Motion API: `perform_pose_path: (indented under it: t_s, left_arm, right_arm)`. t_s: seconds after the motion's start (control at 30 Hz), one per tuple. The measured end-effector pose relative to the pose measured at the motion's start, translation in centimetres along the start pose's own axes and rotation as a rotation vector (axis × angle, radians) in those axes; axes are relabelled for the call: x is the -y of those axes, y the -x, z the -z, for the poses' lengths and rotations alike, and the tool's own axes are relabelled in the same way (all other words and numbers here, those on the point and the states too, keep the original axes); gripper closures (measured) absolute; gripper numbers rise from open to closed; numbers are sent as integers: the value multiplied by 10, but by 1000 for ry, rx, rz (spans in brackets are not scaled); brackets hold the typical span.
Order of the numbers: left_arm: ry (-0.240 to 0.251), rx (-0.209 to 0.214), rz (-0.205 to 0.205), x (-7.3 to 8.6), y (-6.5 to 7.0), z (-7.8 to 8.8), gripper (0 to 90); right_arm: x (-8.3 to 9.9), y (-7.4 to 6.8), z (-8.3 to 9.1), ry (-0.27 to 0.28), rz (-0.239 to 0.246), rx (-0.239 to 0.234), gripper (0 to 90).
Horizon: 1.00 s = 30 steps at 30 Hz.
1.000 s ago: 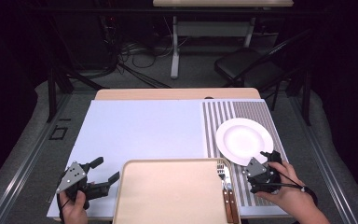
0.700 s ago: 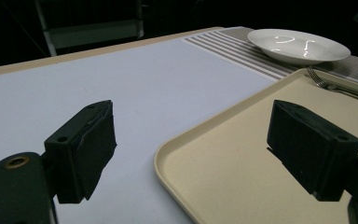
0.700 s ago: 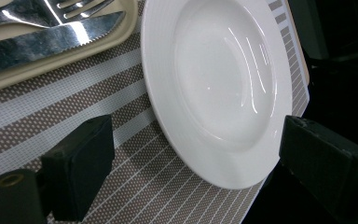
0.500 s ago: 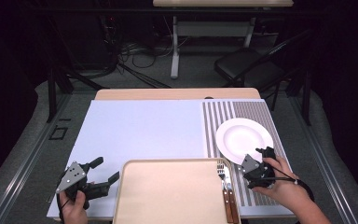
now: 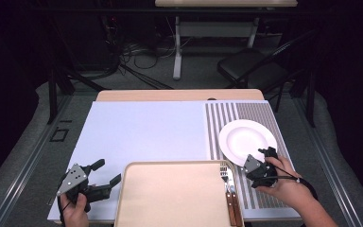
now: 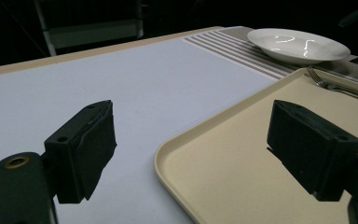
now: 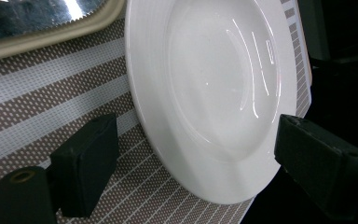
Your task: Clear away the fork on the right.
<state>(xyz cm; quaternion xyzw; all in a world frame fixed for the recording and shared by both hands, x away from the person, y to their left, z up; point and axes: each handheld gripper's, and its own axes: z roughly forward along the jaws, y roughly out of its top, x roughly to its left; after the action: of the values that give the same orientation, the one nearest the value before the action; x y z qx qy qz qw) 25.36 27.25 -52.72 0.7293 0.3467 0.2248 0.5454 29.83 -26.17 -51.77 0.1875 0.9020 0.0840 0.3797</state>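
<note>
Plate [image 5: 248,141] sat on striped mat [image 5: 217,127], far-right of table, just beyond tray [image 5: 170,198] corner; not lifted. R gripper [image 5: 263,163] was at plate's near rim, jaws wide apart, just closing a bit, rim edge between them in R gripper view [image 7: 205,93] but pads not pressing yet. So grasp not made; approx. at reach stage, pick-up and any move to tray left to do. Fork + knife [image 5: 229,189] already lay on tray's right edge. L gripper [image 5: 106,177] idle by tray's left corner, jaws apart, nothing in them.
</note>
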Motion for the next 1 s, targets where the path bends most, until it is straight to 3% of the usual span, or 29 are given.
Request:
perform_pose_path:
  t_s: [0.3,0.33,0.57,0.63,0.7,0.83,0.93,1.0]
  left_arm:
    - [0,-2,1,0,0,0,155]
    - [-1,0,-1,0,0,0,155]
    - [-1,0,-1,0,0,0,155]
    - [-1,-1,0,0,0,0,155]
    - [-1,-1,-1,0,0,0,155]
    - [-1,1,-1,0,0,0,155]
    - [-2,1,1,0,0,0,155]
    - [-2,1,-1,0,0,0,155]
  right_arm:
    - [1,3,-16,-33,33,2,144]
    - [0,3,-17,-58,41,-5,144]
    - [0,3,-26,-42,53,16,145]
    - [-2,4,-25,-92,65,4,145]
    - [-1,3,-30,-59,72,15,145]
    - [-3,2,-33,-76,80,23,147]
    - [-2,3,-37,-46,90,39,148]
    - [-2,4,-38,-67,91,41,149]
